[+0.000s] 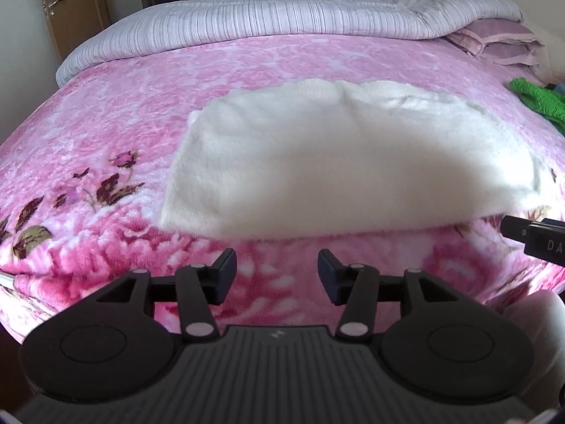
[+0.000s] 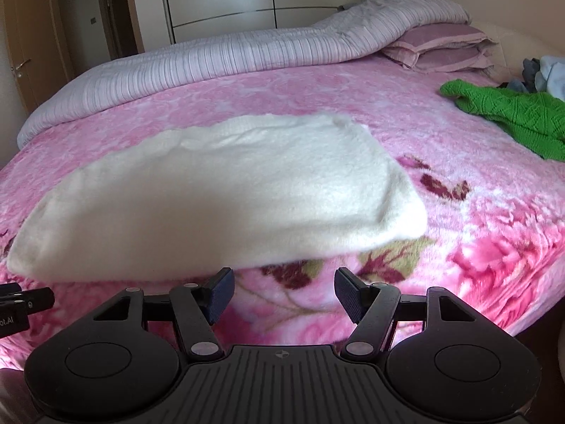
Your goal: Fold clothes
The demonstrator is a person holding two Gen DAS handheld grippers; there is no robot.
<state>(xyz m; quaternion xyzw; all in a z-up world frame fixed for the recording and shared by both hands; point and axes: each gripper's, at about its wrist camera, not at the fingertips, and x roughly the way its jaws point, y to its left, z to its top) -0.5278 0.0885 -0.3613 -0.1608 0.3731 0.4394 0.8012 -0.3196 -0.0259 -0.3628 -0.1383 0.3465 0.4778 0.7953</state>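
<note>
1. white fluffy garment (image 1: 317, 162) lies folded into a rough rectangle on the pink floral blanket (image 1: 106, 134), about mid-bed; its near edge looks blurred in both wrist views.
2. left gripper (image 1: 277, 275) hovers just short of that near edge, jaws spread wide with only blanket between them, holding nothing.
3. right gripper (image 2: 284, 295) sits likewise in front of the garment's near edge, jaws wide apart and empty; the garment (image 2: 226, 190) lies ahead of and slightly left of its gap.
4. neither gripper touches the cloth; a strip of blanket (image 2: 476, 212) shows between fingertips and fabric.
5. each gripper's tip shows at the edge of the other's view, the right one (image 1: 536, 238) beside the garment's right corner, the left one (image 2: 21, 304) below its left corner.
6. green knit garment (image 2: 512, 116) lies well apart, toward the right edge of the bed.
7. striped quilt (image 1: 282, 21) is bunched along the far side, with pink pillows (image 2: 441, 49) beside it.
</note>
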